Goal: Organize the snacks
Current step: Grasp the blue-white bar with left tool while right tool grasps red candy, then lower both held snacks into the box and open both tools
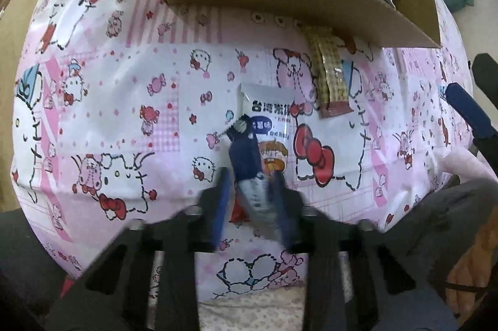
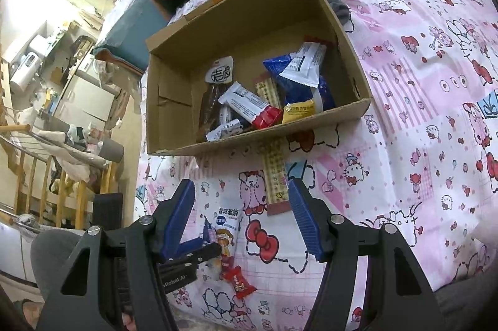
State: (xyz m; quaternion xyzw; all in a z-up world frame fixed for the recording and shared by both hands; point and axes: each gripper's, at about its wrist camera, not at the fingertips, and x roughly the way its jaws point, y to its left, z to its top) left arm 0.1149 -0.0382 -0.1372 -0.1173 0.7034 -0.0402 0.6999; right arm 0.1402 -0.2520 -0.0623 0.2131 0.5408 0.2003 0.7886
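Only from the right wrist: filled box (image 2: 249,57); right jaws wide apart, left jaws pinching navy packet (image 1: 246,156).

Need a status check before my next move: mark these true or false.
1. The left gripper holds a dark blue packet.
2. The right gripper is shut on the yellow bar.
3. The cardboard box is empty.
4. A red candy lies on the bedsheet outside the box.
1. True. The left gripper is shut on the dark blue packet.
2. False. The right gripper is open; the yellow bar lies on the bedsheet ahead of its fingers.
3. False. The cardboard box holds several snack packets.
4. True. The red candy lies on the bedsheet, near the camera.
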